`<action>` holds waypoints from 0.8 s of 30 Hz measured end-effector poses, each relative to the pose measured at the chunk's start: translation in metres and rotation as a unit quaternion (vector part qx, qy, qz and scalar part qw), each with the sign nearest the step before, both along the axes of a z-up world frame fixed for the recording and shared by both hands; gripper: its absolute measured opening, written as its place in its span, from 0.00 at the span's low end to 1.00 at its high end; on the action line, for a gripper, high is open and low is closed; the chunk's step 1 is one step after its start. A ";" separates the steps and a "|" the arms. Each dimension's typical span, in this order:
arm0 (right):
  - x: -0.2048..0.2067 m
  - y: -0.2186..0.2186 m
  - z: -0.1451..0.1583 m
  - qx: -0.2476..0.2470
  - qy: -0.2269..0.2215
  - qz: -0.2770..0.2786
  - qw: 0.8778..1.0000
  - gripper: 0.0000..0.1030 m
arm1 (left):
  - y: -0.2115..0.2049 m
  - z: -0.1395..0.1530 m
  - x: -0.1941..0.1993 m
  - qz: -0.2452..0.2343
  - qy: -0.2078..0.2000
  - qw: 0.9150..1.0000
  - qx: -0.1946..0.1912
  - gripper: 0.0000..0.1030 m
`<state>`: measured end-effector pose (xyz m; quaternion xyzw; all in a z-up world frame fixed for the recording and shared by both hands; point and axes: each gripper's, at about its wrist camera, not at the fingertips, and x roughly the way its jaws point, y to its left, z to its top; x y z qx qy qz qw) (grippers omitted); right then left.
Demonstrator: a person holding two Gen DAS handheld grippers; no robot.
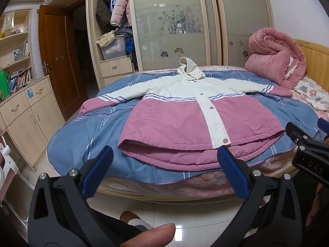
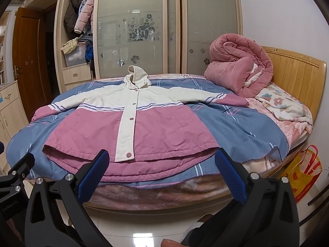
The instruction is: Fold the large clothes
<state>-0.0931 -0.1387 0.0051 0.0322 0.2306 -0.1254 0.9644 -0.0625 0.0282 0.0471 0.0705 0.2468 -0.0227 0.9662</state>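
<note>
Pink-and-white hooded jacket (image 1: 185,111) lies flat, sleeves spread, on blue bedspread (image 1: 86,135), hem near bed's front edge, left gripper (image 1: 164,173) and right gripper (image 2: 162,173) wide open, empty, just short of hem, rolled pink quilt (image 2: 238,70) far right

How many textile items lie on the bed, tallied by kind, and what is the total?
Hooded pink-and-white buttoned jacket, spread flat with its front up: 1
Blue striped bedspread under the jacket: 1
Rolled pink padded quilt by the wooden headboard: 1
Cream floral blanket beside the quilt: 1
Total: 4
</note>
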 end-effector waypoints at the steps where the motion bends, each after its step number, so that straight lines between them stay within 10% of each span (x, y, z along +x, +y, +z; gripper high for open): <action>1: 0.006 -0.001 -0.002 -0.001 0.004 -0.001 1.000 0.99 | -0.001 -0.002 0.004 0.002 0.001 1.000 0.005 0.98; 14: 0.094 -0.032 -0.033 0.002 0.060 -0.007 0.998 0.99 | 0.001 -0.034 0.095 0.008 0.043 0.999 0.004 0.98; 24: 0.147 -0.052 0.003 -0.013 0.038 -0.001 0.999 0.99 | 0.000 0.000 0.162 -0.012 0.025 0.999 0.021 0.98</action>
